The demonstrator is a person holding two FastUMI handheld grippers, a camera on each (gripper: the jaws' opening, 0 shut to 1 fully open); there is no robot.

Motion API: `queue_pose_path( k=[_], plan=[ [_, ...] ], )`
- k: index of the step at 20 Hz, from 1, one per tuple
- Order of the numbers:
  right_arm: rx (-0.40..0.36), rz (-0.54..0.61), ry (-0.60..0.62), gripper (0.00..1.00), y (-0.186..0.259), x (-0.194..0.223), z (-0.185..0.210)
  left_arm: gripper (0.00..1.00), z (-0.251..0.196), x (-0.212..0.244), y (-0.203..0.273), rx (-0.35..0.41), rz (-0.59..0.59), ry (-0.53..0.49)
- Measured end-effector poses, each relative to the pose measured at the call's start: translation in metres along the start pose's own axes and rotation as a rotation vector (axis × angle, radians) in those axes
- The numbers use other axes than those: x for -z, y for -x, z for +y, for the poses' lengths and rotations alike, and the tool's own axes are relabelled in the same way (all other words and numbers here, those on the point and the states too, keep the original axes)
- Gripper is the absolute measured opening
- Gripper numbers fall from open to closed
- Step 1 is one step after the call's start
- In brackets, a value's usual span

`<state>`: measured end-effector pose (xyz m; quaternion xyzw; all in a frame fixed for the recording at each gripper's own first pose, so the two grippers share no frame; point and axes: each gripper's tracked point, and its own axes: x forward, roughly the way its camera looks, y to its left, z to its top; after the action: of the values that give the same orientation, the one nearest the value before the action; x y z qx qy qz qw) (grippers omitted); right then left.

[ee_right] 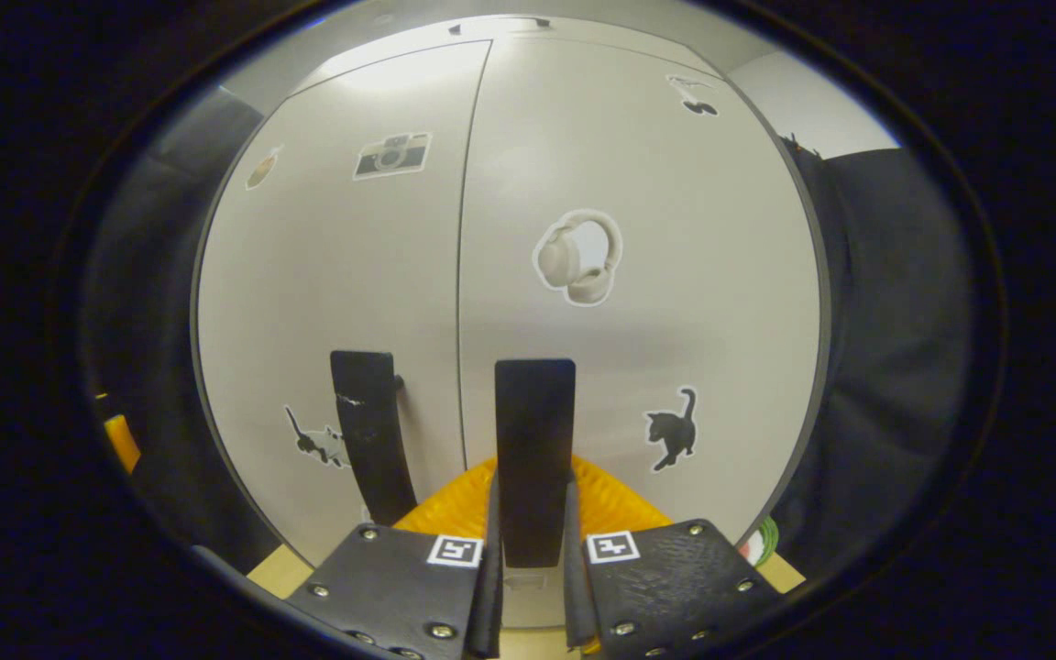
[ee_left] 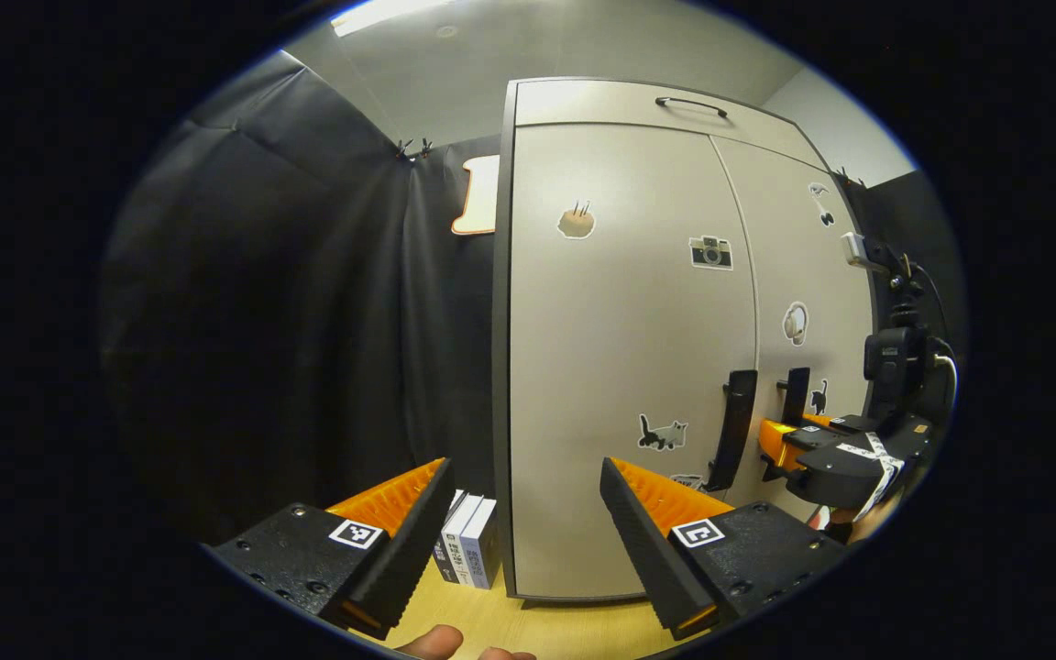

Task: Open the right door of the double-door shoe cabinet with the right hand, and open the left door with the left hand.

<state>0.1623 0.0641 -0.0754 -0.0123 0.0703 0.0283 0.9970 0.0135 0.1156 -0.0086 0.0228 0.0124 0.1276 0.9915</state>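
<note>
A pale grey double-door shoe cabinet [ee_left: 620, 367] with stickers stands shut ahead. Each door carries a black vertical handle: the left door handle [ee_left: 735, 429] and the right door handle [ee_left: 797, 394]. My left gripper [ee_left: 519, 532] is open, held short of the left door and left of its handle. My right gripper [ee_right: 533, 550] is shut on the right door handle [ee_right: 534, 449], which runs up between its fingers; the left door handle [ee_right: 368, 431] stands just beside it. In the left gripper view the right gripper [ee_left: 835, 458] sits at the right door handle.
Black cloth walls close in both sides of the cabinet. A few books [ee_left: 468, 550] stand on the wooden floor [ee_left: 546, 628] at the cabinet's left foot. A camera on a stand [ee_left: 895, 357] is at the cabinet's right. A drawer handle [ee_left: 691, 105] sits on top.
</note>
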Motion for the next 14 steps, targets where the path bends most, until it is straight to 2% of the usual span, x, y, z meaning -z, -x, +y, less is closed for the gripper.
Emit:
queue_pose_path(
  k=[6, 8, 14],
  plan=[
    [-0.010, -0.009, 0.002, 0.27, 0.007, 0.001, -0.005, 0.99, -0.002, 0.001, 0.009, 0.003, -0.001, 0.001],
    [-0.019, -0.012, -0.039, 0.14, 0.006, 0.000, -0.003, 0.99, -0.002, 0.002, 0.015, 0.002, 0.001, 0.002],
    [-0.043, -0.021, -0.039, 0.14, 0.014, -0.001, -0.005, 0.99, 0.000, 0.003, 0.023, -0.012, 0.004, 0.000]
  ],
)
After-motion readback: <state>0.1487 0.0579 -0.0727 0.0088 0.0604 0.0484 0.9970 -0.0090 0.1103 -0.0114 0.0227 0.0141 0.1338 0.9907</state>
